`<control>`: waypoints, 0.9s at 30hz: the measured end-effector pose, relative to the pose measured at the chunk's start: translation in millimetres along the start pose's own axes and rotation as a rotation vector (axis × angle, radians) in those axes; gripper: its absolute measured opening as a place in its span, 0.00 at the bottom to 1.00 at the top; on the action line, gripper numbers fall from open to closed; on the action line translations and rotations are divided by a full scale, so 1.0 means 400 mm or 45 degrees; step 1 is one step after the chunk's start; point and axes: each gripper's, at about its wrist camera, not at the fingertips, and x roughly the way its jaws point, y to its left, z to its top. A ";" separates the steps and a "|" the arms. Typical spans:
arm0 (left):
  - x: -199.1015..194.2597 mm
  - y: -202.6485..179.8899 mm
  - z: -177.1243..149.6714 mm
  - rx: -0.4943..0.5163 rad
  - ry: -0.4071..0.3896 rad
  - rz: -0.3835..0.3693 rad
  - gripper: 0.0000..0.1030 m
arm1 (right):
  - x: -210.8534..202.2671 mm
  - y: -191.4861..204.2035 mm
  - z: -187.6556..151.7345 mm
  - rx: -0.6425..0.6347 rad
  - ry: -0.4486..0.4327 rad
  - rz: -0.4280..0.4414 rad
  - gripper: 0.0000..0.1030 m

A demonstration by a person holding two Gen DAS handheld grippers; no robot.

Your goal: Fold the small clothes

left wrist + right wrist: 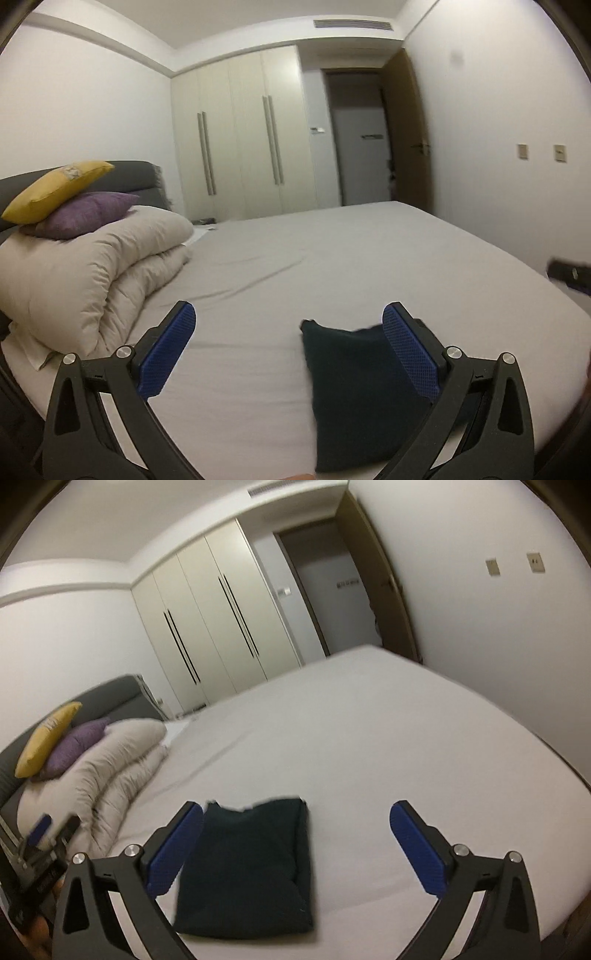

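No readable writing anywhere: the small plate beside the doorway and the sign on the far door carry marks too blurred to read, and the patch on the yellow pillow is unclear.

The right wrist view is motion-smeared, so the edges of the dark folded garment look soft. In the left wrist view the garment is partly covered by the claw's right-hand finger, and its near edge runs to the bottom of the frame. A black object at the right edge of the left view is cut off and blurred (probably part of the other gripper, cannot tell). At the lower left of the right view the left claw's fingers and housing show, smeared.

Left claw: spread wide, released, holding nothing; blue pads hover over the bed sheet, the garment just inside the right-hand pad.

Right claw: also wide apart and empty; the garment lies flat on the bed between the fingers, close against the left-hand pad, contact unclear.

The garment sits folded in a compact rectangle near the bed's near edge. A beige folded duvet with the purple pillow and yellow pillow stacked on it sits to the left, well apart from the garment. Wardrobe behind.
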 end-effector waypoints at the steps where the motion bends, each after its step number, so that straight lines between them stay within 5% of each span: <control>1: -0.016 0.004 0.003 -0.008 -0.005 0.022 1.00 | -0.014 0.007 0.010 0.003 -0.020 0.003 1.00; 8: -0.053 0.043 0.020 -0.024 0.143 0.035 1.00 | -0.071 0.028 0.066 0.026 -0.031 0.076 1.00; 12: -0.010 0.055 -0.003 -0.059 0.284 0.009 1.00 | -0.073 0.079 0.069 -0.148 0.008 0.042 1.00; 21: 0.106 0.056 -0.074 -0.152 0.516 -0.027 1.00 | 0.025 0.134 0.018 -0.102 0.390 -0.029 1.00; 27: 0.134 0.051 -0.098 -0.174 0.580 -0.055 1.00 | 0.044 0.159 -0.031 -0.155 0.497 -0.051 1.00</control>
